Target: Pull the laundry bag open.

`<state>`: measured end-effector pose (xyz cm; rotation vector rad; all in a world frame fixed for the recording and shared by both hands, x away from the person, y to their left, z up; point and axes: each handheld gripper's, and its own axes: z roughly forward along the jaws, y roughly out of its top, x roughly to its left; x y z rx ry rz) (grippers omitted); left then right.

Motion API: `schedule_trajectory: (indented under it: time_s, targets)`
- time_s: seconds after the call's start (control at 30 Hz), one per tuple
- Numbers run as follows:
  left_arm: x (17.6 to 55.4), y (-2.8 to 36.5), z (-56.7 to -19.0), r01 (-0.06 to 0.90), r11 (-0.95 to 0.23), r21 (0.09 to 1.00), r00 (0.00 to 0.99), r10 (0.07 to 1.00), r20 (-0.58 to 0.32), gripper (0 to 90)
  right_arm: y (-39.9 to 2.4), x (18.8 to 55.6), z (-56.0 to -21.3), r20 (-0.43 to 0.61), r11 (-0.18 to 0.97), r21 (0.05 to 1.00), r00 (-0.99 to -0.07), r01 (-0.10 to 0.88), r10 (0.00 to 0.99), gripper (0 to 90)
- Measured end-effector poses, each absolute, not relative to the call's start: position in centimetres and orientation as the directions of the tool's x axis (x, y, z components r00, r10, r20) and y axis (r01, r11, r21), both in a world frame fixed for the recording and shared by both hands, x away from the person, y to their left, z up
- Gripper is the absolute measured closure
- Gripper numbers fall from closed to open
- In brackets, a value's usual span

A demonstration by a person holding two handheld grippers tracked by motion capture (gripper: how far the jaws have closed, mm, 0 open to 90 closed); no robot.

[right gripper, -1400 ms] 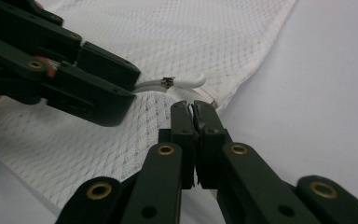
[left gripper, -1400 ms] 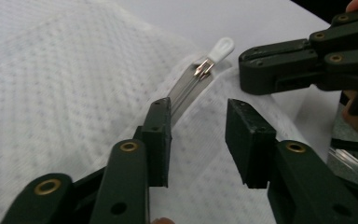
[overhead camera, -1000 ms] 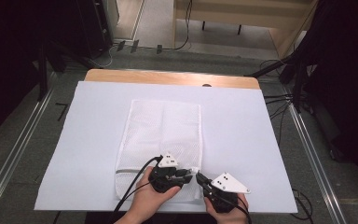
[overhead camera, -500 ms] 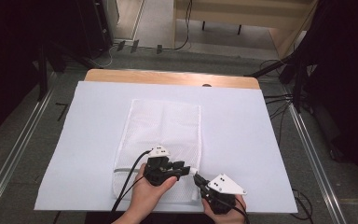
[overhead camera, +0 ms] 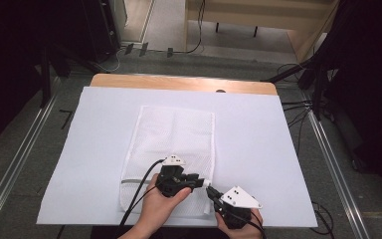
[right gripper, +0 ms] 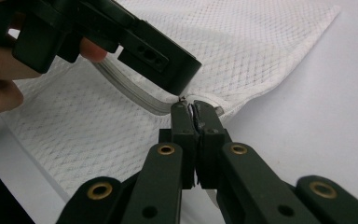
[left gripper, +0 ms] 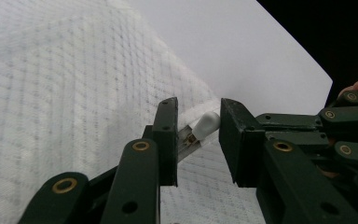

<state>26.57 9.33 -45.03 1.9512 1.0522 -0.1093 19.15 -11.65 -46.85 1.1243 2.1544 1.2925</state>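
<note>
- My left gripper (left gripper: 196,140) stands wide around the white zipper pull (left gripper: 206,125);
- my right gripper (right gripper: 195,111) pinches the white mesh laundry bag's (overhead camera: 176,144) near corner on the white-covered worktop (overhead camera: 258,139).

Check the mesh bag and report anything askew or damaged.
Nothing looks damaged. The mesh bag lies flat on the white sheet, slightly skewed. The right gripper pinches its near corner; the left gripper straddles the zipper pull.

Lab: aluminium rails (overhead camera: 10,172), trailing cables (overhead camera: 298,107)
</note>
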Motion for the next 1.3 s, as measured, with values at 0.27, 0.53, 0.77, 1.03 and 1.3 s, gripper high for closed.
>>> schedule_trajectory:
  time_s: [0.27, 0.53, 0.77, 1.03, 1.3]
  targets:
    - [26.7, 10.0, -45.9, 0.722, -0.252, 0.644, 0.641, 0.594, -0.486, 84.3, -11.6, 19.2, -46.8, 0.07, 0.255, 0.863, -0.603, 0.436, 0.795, 89.9]
    - [26.6, 9.6, -46.6, 0.735, -0.287, 0.615, 0.644, 0.579, -0.5, 83.0, -11.7, 19.2, -46.9, 0.07, 0.253, 0.863, -0.6, 0.437, 0.797, 89.9]
    - [26.7, 9.7, -46.9, 0.739, -0.303, 0.602, 0.647, 0.567, -0.51, 86.4, -11.7, 19.2, -46.8, 0.075, 0.252, 0.858, -0.593, 0.449, 0.802, 90.0]
    - [26.5, 9.9, -46.7, 0.712, -0.324, 0.623, 0.673, 0.567, -0.474, 87.9, -11.7, 19.4, -46.7, 0.083, 0.252, 0.839, -0.57, 0.483, 0.817, 90.0]
    - [26.5, 10.6, -46.6, 0.7, -0.335, 0.631, 0.683, 0.572, -0.454, 88.1, -11.8, 19.4, -46.5, 0.067, 0.264, 0.833, -0.562, 0.486, 0.824, 90.0]
